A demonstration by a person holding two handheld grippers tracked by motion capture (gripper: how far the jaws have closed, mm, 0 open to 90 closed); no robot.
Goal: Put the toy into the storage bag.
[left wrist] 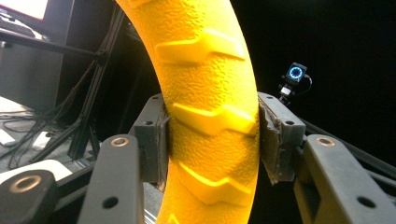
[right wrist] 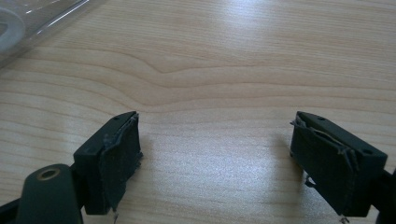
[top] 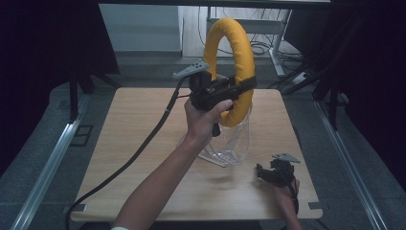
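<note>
A big yellow ring [top: 235, 52] with raised chevron ridges is held upright in the air above the middle of the wooden table [top: 129, 143]. My left gripper [top: 239, 88] is shut on its lower right part; in the left gripper view the ring [left wrist: 210, 93] fills the gap, and both pads [left wrist: 273, 135] press its sides. A clear plastic stand [top: 230, 143] sits on the table right under the ring. My right gripper [top: 261, 173] rests low at the table's near right, its jaws open with nothing between the fingertips [right wrist: 119, 158] but bare wood.
A black cable [top: 129, 158] trails from the left gripper across the table's left half to its near edge. Metal rails run along both sides of the table. Stands and cables crowd the floor behind. A corner of the clear stand [right wrist: 28, 23] lies ahead-left of the right gripper.
</note>
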